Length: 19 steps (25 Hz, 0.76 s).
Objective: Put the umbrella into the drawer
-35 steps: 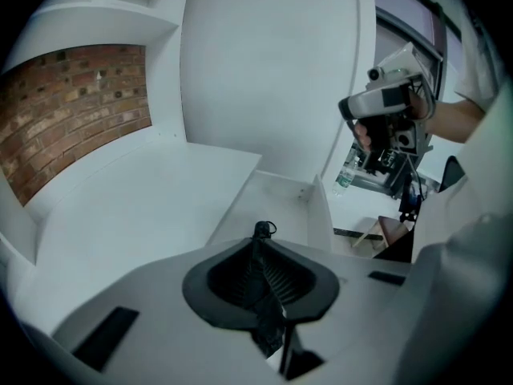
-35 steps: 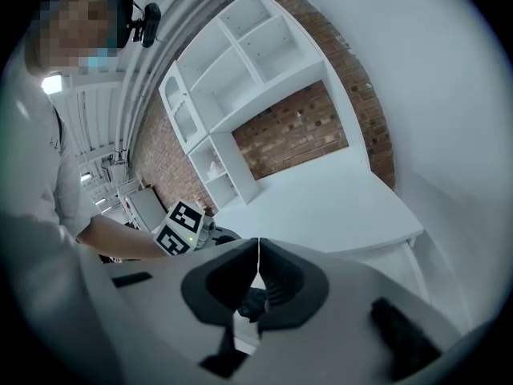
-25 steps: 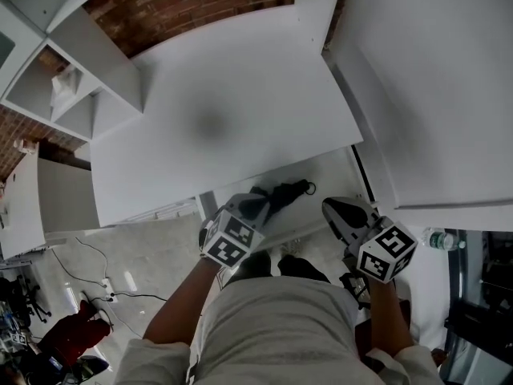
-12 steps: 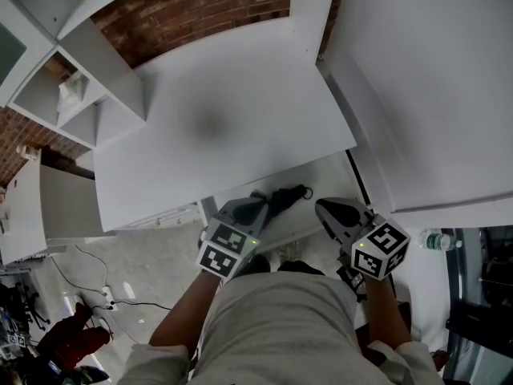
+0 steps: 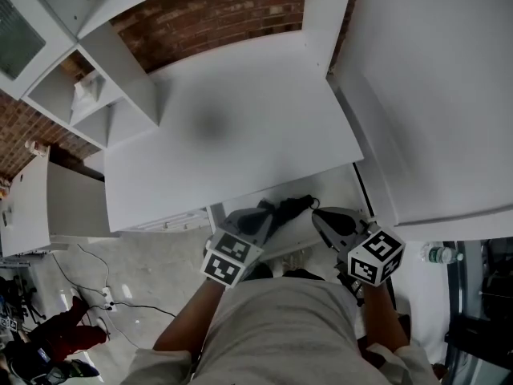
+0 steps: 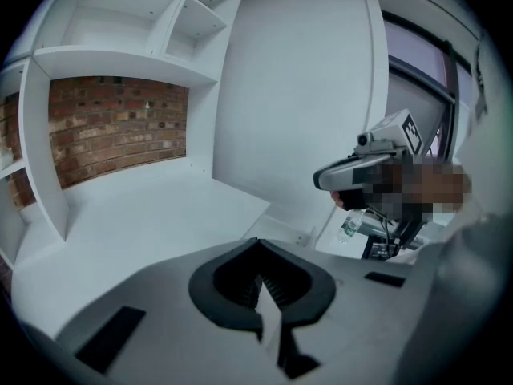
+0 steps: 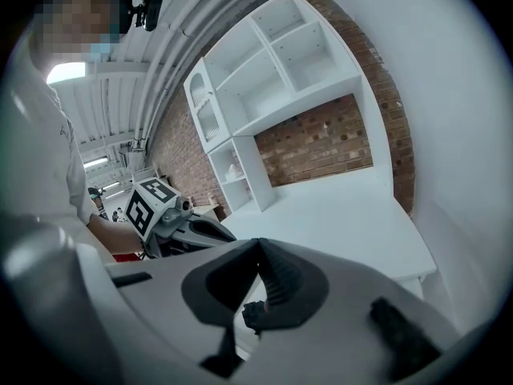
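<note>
The black folded umbrella (image 5: 290,207) lies in the open white drawer (image 5: 327,187) under the desk's front edge, its strap end pointing right. My left gripper (image 5: 260,213) hovers at the umbrella's left end with its jaws shut and nothing between them; its own view (image 6: 258,247) shows the closed tips over the desk. My right gripper (image 5: 319,216) is just right of the umbrella above the drawer, jaws together and empty (image 7: 258,245). A bit of the black umbrella (image 7: 255,315) shows below them. Each gripper appears in the other's view: the right gripper (image 6: 361,167), the left gripper (image 7: 184,227).
The white desk top (image 5: 232,127) spans the middle, with a white shelf unit (image 5: 88,95) and brick wall (image 5: 216,10) behind it. A tall white panel (image 5: 433,87) stands at the right. A water bottle (image 5: 437,255) sits low right. Cables (image 5: 104,287) lie on the floor at the left.
The left gripper has risen a little beside the umbrella and rolled slightly. The right gripper has barely shifted. The umbrella stays lying in the drawer.
</note>
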Tool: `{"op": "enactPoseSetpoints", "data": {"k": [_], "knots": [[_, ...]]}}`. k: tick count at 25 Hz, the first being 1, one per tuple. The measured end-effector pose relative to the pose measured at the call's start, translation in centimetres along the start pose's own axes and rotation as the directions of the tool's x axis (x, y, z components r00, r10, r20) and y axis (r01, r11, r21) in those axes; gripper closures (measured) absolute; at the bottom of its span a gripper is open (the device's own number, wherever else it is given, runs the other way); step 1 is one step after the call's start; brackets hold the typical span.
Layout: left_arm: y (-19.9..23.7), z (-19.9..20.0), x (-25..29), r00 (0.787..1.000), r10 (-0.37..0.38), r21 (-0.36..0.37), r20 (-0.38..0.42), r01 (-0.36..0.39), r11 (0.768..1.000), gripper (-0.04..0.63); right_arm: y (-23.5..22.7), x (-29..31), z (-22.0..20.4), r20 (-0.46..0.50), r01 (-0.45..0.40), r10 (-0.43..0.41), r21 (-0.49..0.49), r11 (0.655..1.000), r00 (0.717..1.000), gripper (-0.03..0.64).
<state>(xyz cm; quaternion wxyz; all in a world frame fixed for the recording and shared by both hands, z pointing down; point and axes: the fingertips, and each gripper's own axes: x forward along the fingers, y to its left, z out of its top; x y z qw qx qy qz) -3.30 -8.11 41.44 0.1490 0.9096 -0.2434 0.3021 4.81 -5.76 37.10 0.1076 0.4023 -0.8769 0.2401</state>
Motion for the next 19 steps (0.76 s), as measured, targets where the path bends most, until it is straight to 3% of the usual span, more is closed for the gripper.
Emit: {"op": "enactPoseSetpoints", "data": {"k": [19], "knots": [[0.5,-0.2,-1.8,1.000,0.014,-0.017,0.020,-0.014,1.000,0.580,1.5,1.3,-0.7,-0.039,-0.044,0.044,0.000,0.999,0.998,0.589]]}}
